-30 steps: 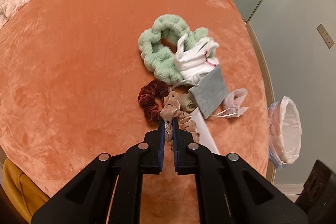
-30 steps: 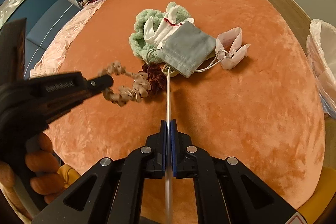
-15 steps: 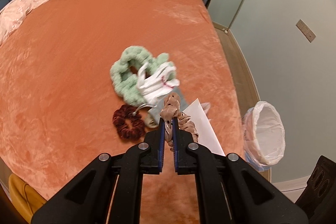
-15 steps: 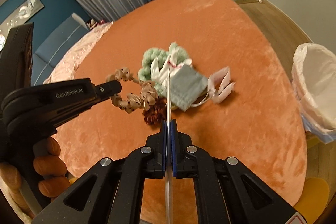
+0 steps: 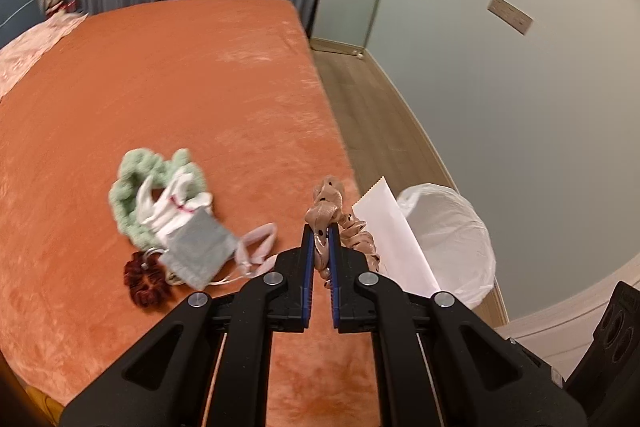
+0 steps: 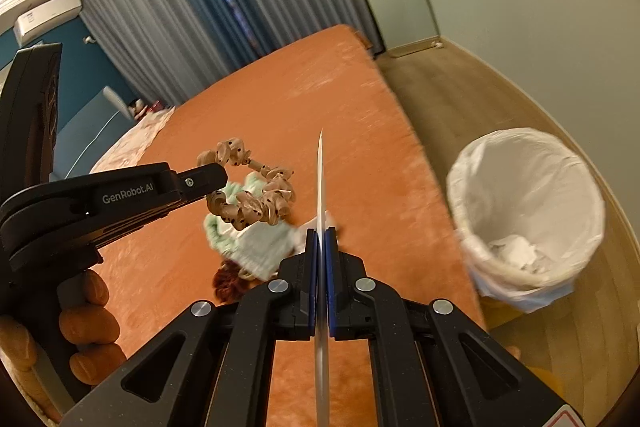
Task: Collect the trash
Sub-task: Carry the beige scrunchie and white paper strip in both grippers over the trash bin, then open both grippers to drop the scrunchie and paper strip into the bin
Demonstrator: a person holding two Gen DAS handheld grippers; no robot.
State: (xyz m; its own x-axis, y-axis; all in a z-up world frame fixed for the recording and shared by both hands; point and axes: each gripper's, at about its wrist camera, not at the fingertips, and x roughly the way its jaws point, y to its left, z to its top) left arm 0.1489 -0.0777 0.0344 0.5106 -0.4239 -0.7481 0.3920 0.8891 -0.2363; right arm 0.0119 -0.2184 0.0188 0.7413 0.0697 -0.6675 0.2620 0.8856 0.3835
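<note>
Wide orange velvet bed (image 5: 160,99) below and ahead of both pairs of jaws, with bare wooden floor (image 6: 460,87) beyond its far edge. Off to the right of the jaws, past the bed's edge and lower, a white-lined trash bin (image 6: 528,211), mouth open, some crumpled white waste already at the bottom.

On the bed, left of the left jaws and well apart from them: a heap of a green fluffy scrunchie (image 5: 132,187), a white cloth piece (image 5: 172,207), a grey pouch (image 5: 196,251), a dark red scrunchie (image 5: 144,279) and a pale pink ribbon bow (image 5: 256,247), all touching or overlapping.

Left gripper (image 5: 320,247) clamped on a beige spotted scrunchie (image 5: 328,215), loop hanging clear of the bed. Right gripper (image 6: 320,247) pinched tight on a thin white paper wrapper (image 5: 392,227), seen edge-on, sticking out ahead of the jaws.

Step in hand, by the look of it: carrying two picked items toward the bin, not yet over its mouth. Next move likely calls for swinging each load rightward until directly above the liner, then parting the jaws. Flat paper apt to drift sideways if let go too high; scrunchie apt to snag on a pad. Heap on the bed left for later trips.
</note>
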